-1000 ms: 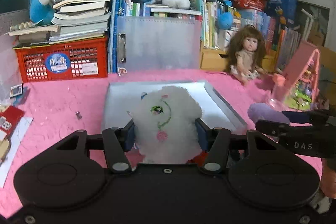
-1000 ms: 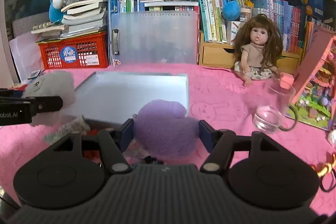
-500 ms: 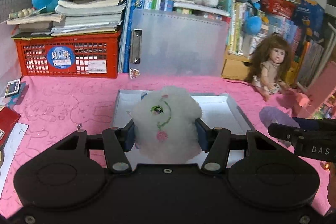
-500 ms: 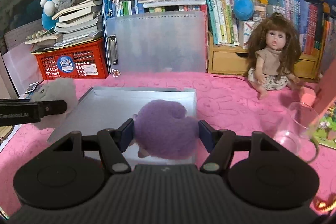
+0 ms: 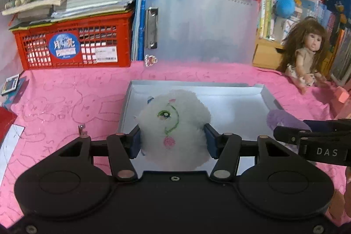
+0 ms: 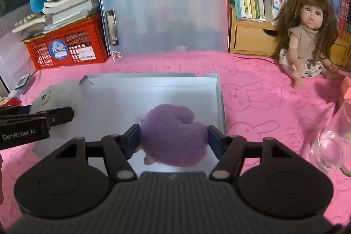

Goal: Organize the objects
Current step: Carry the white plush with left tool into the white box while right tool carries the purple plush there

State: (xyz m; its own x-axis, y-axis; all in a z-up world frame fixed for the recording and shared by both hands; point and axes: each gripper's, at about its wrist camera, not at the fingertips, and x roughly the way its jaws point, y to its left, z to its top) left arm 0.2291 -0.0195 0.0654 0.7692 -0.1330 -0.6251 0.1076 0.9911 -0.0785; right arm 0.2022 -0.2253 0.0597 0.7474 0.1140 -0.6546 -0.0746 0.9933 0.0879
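Observation:
My left gripper (image 5: 172,142) is shut on a white fluffy plush (image 5: 173,124) with an embroidered green eye, held over the near left part of a shallow white box lid (image 5: 232,102). My right gripper (image 6: 173,140) is shut on a purple fluffy plush (image 6: 173,135), held over the near right part of the same lid (image 6: 136,93). The white plush shows at the left in the right wrist view (image 6: 59,95). The purple plush shows at the right in the left wrist view (image 5: 283,121).
The pink tablecloth (image 6: 252,89) carries a doll (image 6: 307,36) at the back right and a clear glass (image 6: 329,146) at the right. A red crate (image 5: 72,47) under stacked books, a translucent folder (image 5: 197,25) and bookshelves line the back.
Both grippers have risen and moved forward over the box lid, each still holding its plush. The views now look down more steeply into the lid.

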